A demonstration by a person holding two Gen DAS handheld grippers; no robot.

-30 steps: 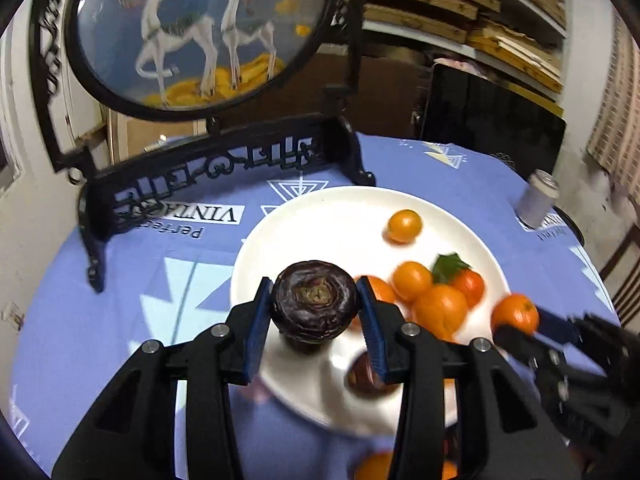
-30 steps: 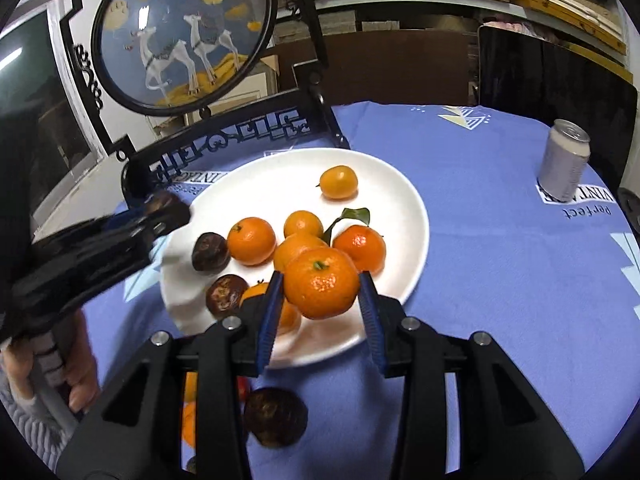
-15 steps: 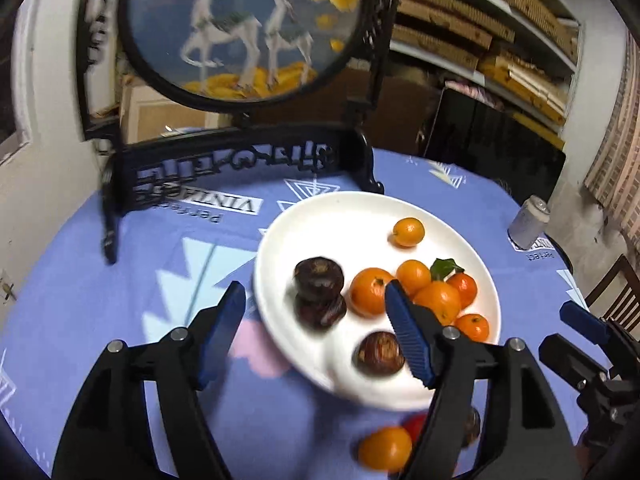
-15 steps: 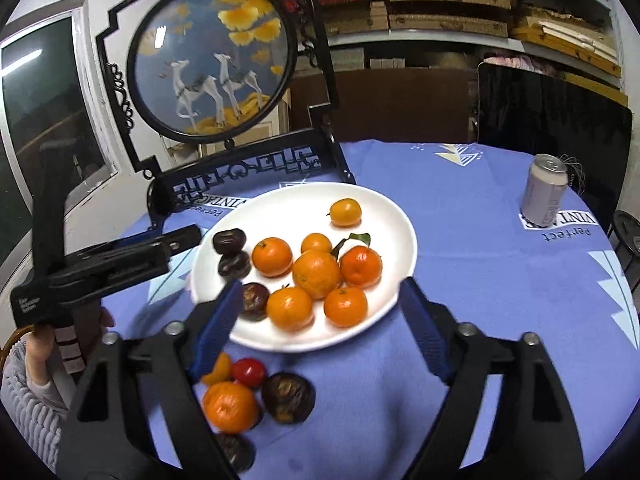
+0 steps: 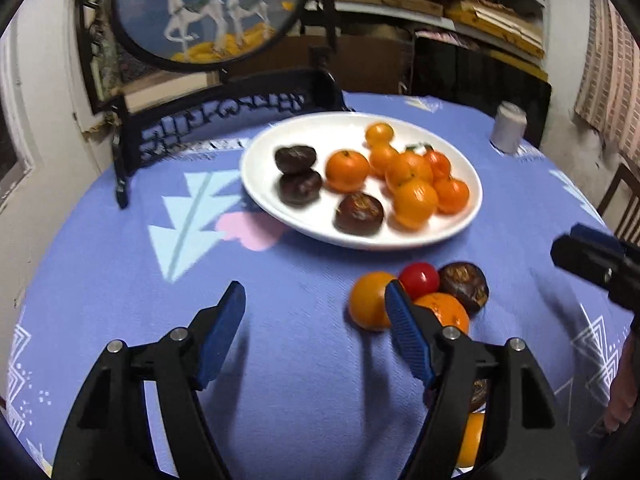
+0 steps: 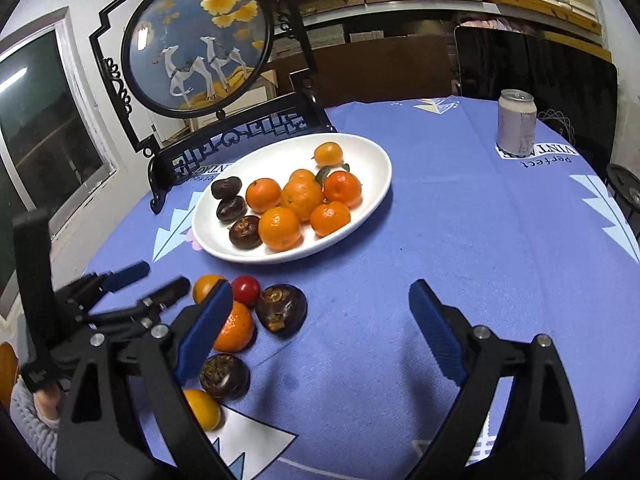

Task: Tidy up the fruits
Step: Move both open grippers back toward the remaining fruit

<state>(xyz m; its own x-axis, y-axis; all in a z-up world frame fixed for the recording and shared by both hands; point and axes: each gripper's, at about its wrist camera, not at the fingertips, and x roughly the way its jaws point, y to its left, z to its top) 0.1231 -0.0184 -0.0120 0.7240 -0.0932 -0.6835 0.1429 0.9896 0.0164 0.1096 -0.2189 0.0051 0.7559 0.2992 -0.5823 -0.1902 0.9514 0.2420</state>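
Observation:
A white plate [image 5: 360,242] [image 6: 280,258] on the blue cloth holds several mandarins [image 6: 280,228] and three dark round fruits [image 5: 359,214]. In front of it loose fruit lies on the cloth: a red tomato [image 5: 419,279] [image 6: 245,289], a dark fruit [image 5: 464,286] [image 6: 282,310], a mandarin [image 6: 236,328], an orange fruit [image 5: 368,300] and another dark fruit [image 6: 224,376]. My left gripper [image 5: 315,296] is open over bare cloth, left of this pile. My right gripper [image 6: 320,296] has its jaws opening, nothing between them, with the pile beside its left finger.
A round deer picture in a black carved stand [image 6: 200,40] rises behind the plate. A drink can [image 6: 516,124] stands at the far right. Dark chair backs [image 6: 536,72] ring the table's far edge. A sleeved hand [image 6: 36,412] holds the left gripper.
The left gripper let go of a dark fruit and the right one of a mandarin, both now on the plate. Both grippers opened wide and drew back toward the near side.

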